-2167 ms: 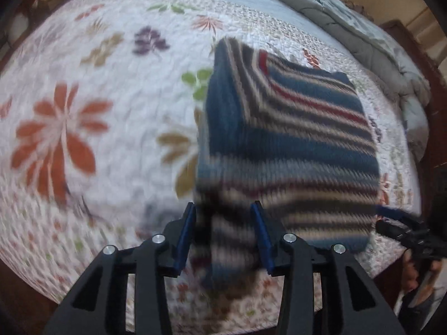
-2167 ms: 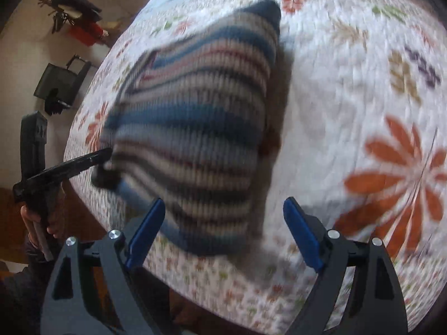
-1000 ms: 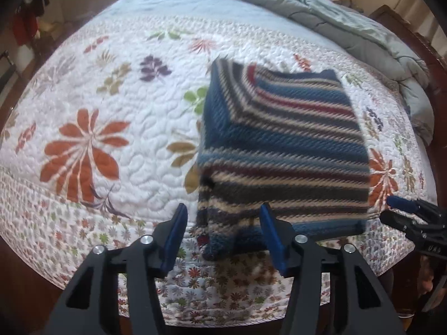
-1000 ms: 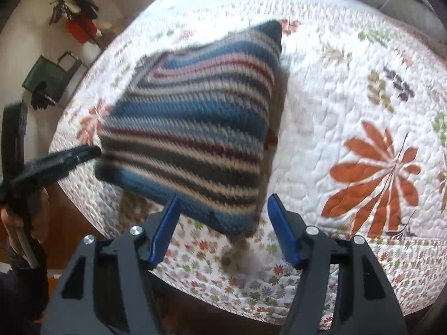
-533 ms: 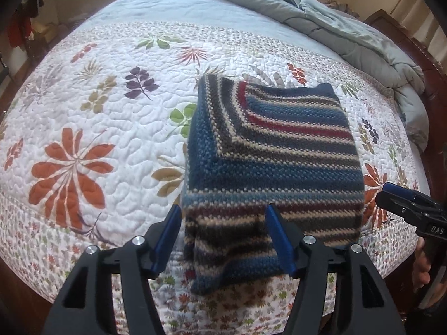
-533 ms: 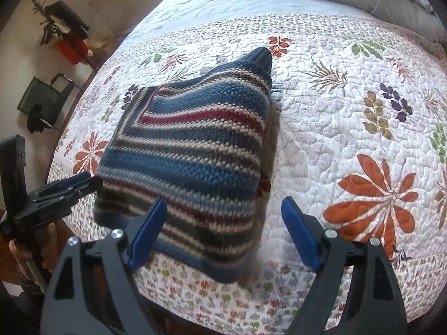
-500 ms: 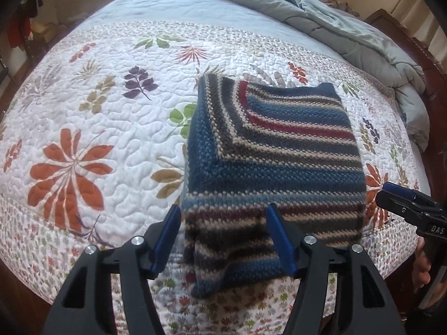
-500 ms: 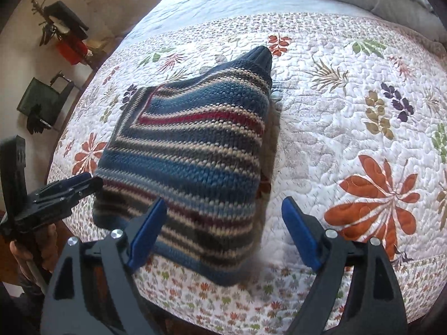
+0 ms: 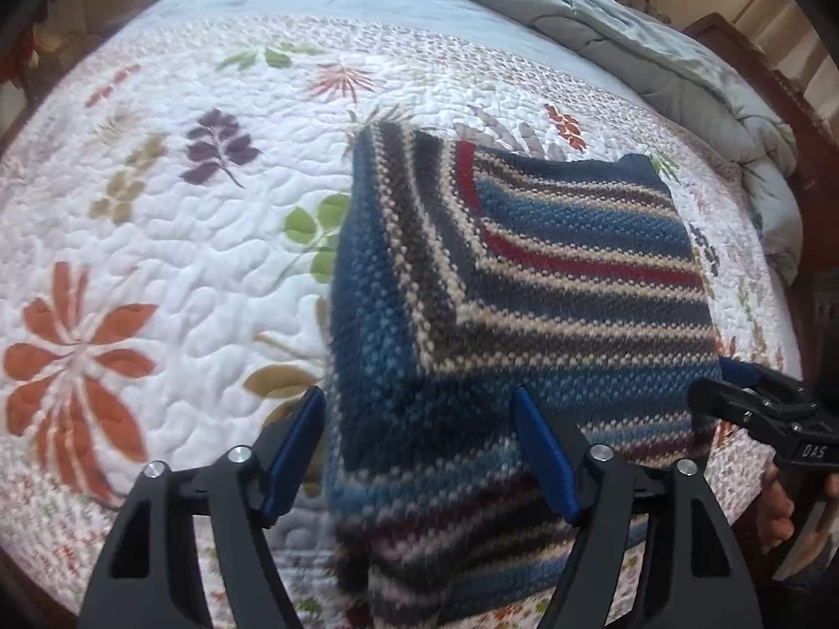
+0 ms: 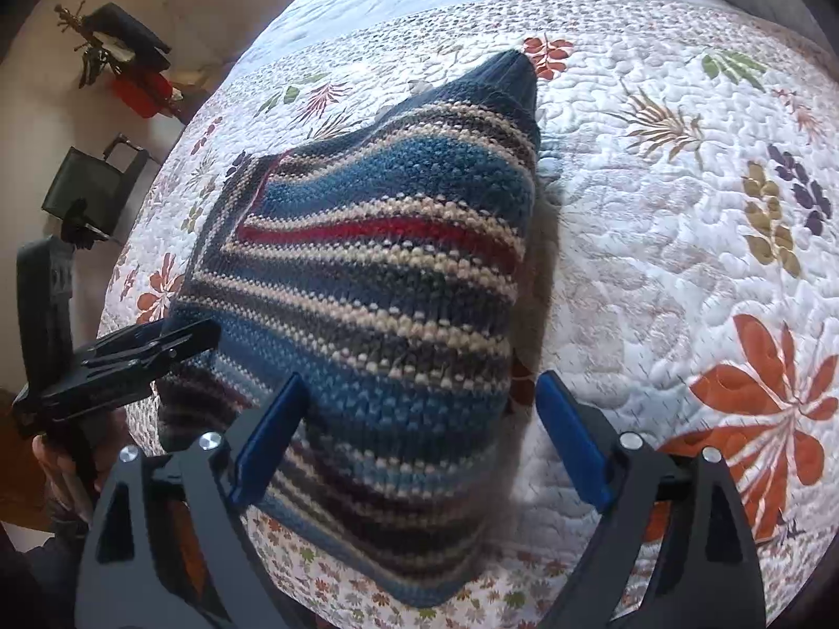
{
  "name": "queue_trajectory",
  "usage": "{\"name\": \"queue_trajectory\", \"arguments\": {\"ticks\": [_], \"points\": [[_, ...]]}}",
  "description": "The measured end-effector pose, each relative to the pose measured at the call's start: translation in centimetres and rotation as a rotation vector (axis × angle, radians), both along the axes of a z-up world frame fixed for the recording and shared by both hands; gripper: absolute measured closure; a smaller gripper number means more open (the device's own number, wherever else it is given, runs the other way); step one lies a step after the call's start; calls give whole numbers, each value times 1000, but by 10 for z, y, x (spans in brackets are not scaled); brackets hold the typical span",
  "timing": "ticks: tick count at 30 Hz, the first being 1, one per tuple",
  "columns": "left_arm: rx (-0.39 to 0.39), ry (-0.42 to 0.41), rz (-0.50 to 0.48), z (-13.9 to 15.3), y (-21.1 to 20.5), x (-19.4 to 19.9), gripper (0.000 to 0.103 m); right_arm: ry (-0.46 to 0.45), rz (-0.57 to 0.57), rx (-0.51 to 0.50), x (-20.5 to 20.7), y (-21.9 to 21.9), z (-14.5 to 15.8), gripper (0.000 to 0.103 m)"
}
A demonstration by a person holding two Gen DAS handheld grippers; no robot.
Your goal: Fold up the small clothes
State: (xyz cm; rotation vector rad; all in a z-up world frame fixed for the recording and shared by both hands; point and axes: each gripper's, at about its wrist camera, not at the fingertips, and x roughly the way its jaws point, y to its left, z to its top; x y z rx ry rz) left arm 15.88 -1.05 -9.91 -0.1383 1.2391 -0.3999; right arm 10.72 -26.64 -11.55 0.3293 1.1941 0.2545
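A folded knitted garment (image 9: 524,283) with blue, cream, grey and red stripes lies on the floral quilt (image 9: 157,241), its near edge at the bed's edge. My left gripper (image 9: 419,451) straddles its near left corner with the jaws opening; the blue pads stand clear of the knit. Over the near right corner my right gripper (image 10: 419,440) is also opening, with the garment (image 10: 377,283) between its pads and untouched. Each gripper shows in the other's view: the right gripper (image 9: 744,398) at the garment's right edge, the left gripper (image 10: 157,346) at its left edge.
A rumpled grey duvet (image 9: 603,21) lies along the far side of the bed, by a wooden bed frame (image 9: 734,36). On the floor left of the bed stand a black chair (image 10: 89,188) and a red item (image 10: 141,89). A hand (image 9: 776,513) holds the right gripper's handle.
The garment, held up by its near corners earlier, has come down flat on the quilt. Both pairs of jaws have widened off it, and both grippers have sunk closer to the bed.
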Motion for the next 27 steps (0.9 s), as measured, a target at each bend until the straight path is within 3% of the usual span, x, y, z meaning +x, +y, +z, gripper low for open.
{"name": "queue_trajectory", "arguments": {"ticks": [5,8,14,18,23,27], "points": [[-117,77,-4,-20,2,17,17,46,3,120,17,-5,-20,14],[-184,142,-9,-32,3,24,18,67,-3,138,22,-5,-29,14],[-201,156,-15,-30,-1,20,43,44,21,93,19,1,-24,38],[-169,102,-7,-17,-8,11,54,30,14,123,14,-4,-16,53],[-222,48,-37,7,-25,14,74,-8,-2,149,5,-23,0,57],[-263,29,-95,25,-63,19,75,-59,-21,97,-2,-48,24,57]]}}
